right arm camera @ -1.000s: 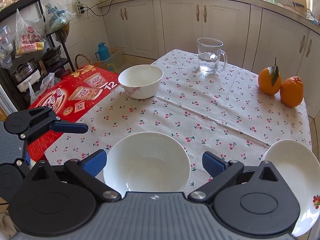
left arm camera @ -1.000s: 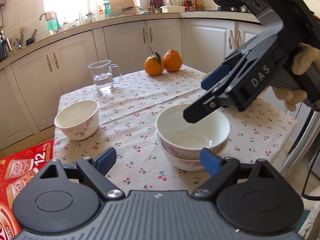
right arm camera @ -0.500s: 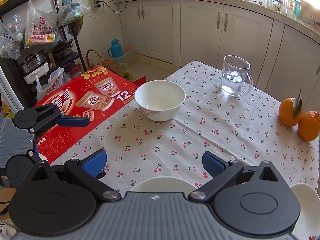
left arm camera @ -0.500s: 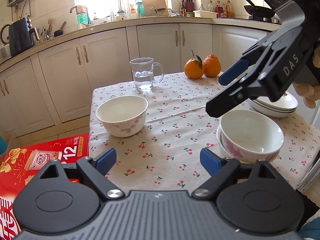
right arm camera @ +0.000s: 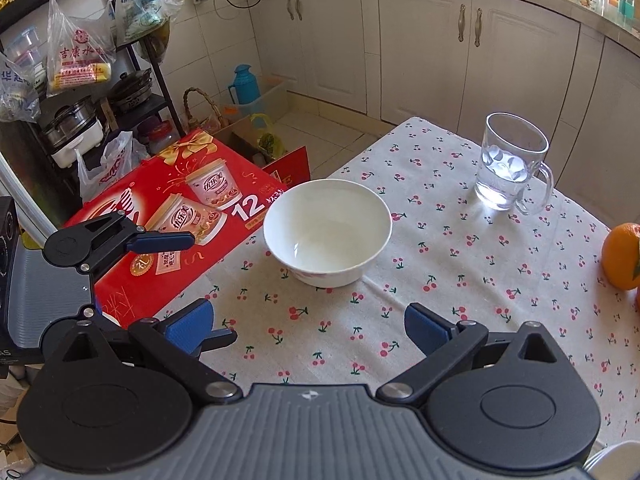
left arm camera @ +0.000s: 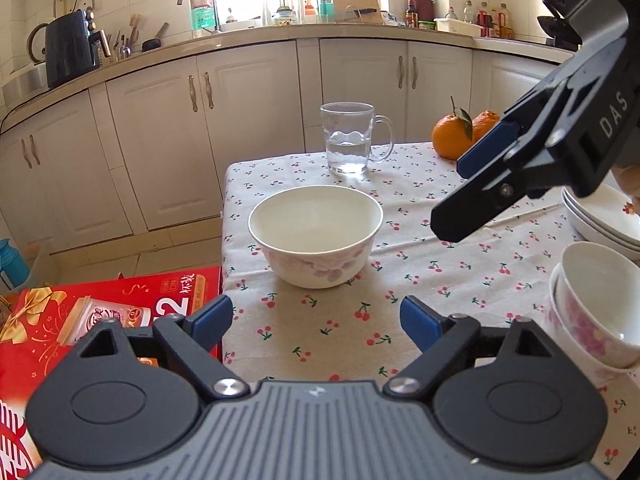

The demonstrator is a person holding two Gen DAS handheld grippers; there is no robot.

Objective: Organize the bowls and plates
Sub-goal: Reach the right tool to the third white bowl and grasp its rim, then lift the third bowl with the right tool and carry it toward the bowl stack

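Ideally, with both the left gripper (left arm camera: 316, 320) and right gripper (right arm camera: 308, 330) spread and empty, one straddles the lone bowl's (left arm camera: 316, 234) near rim, away from the glass mug (left arm camera: 350, 140) behind it.

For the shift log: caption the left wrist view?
Open left gripper faces lone bowl; right gripper hovers beside.

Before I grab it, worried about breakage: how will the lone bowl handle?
The lone bowl looks like glazed ceramic, so probably rigid, slippery and chippable. Its narrow foot and flared wall suggest it could tip if pushed at the rim. On the tablecloth it may drag rather than slide.
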